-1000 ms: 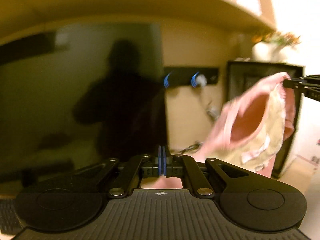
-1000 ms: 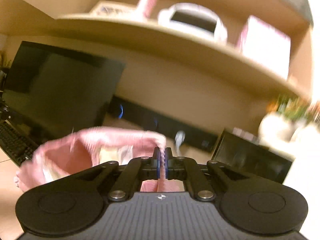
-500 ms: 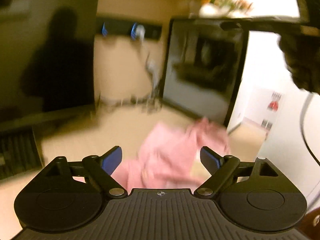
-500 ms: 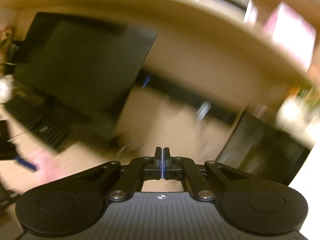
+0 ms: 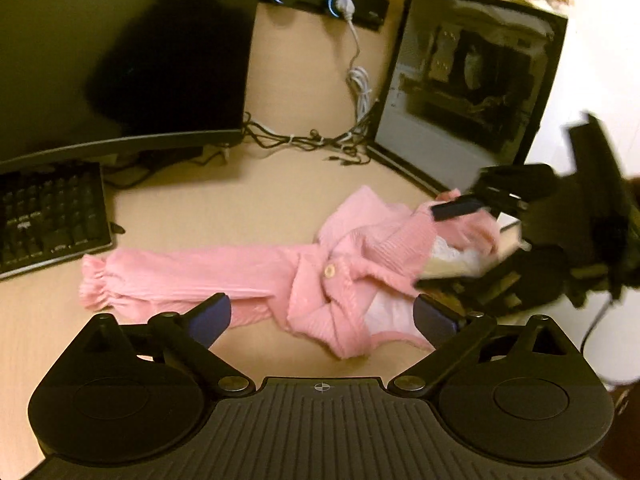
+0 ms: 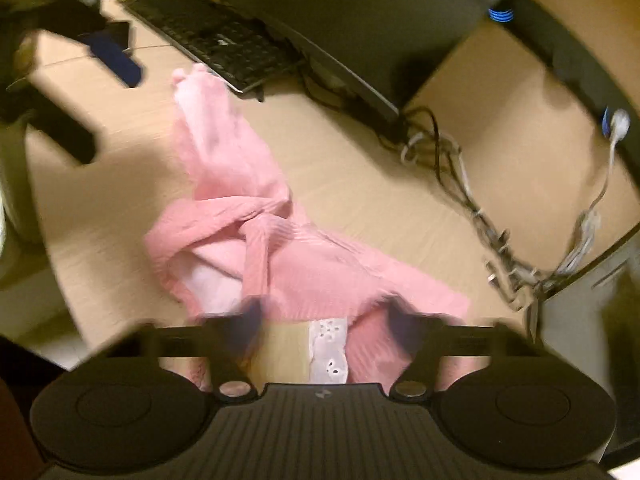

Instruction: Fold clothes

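Left wrist view: left gripper [image 5: 323, 314] fingers have just been opening and stand apart. The pink cardigan [image 5: 304, 276] lies crumpled on the bench [image 5: 240, 200] just ahead, unclamped. Right gripper [image 6: 322, 320] fingers are apart above its hem. Recommend spreading it flat before folding.

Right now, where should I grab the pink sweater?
Take the ruffled cuff at the end of the sleeve, coming from the keyboard side. That sleeve lies flat and straight on the desk with its end free; the middle of the sweater is bunched, so a pinch there would likely catch several layers.
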Tool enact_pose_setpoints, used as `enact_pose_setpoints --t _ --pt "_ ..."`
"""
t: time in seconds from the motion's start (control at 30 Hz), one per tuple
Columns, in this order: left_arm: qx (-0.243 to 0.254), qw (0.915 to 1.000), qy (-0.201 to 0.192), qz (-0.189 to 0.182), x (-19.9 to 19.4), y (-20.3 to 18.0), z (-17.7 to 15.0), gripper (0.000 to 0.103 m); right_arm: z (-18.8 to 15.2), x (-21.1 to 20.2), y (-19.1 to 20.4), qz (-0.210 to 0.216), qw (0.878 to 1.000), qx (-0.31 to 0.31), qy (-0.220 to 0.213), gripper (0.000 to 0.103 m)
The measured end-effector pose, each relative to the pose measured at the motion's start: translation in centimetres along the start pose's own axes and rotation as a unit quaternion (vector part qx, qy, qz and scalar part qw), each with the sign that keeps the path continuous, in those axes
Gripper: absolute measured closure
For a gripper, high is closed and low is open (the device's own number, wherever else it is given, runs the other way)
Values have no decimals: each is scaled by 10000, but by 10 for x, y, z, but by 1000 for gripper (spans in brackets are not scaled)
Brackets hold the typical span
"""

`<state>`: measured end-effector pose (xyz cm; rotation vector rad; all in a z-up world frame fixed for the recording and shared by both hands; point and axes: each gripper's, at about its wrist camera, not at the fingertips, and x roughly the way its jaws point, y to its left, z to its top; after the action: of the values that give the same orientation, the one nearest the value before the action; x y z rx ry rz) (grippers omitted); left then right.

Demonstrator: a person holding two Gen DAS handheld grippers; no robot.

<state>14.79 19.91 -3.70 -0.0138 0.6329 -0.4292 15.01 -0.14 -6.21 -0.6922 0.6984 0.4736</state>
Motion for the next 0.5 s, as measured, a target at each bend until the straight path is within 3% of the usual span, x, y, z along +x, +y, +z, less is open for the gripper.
enact_pose_setpoints --t 0.03,0.17,0.27,0.4,0.5 --pt "135 9999 7 34 2 -3 -2 0 5 0 -12 67 9997 247 10 98" --pt "775 9970 5 70 21 -18 -4 0 22 -51 -64 -158 9913 1052 -771 99" --pt "1241 9923 -18 46 47 -31 -1 0 26 -86 -97 -372 9834 1372 -1127 99" --pt "1810 9835 -37 54 94 -38 7 0 15 -101 -118 -664 9818 1458 -1020 99" --pt "1756 9842 14 -246 123 -33 18 0 -3 -101 -128 -761 9814 1586 -768 99"
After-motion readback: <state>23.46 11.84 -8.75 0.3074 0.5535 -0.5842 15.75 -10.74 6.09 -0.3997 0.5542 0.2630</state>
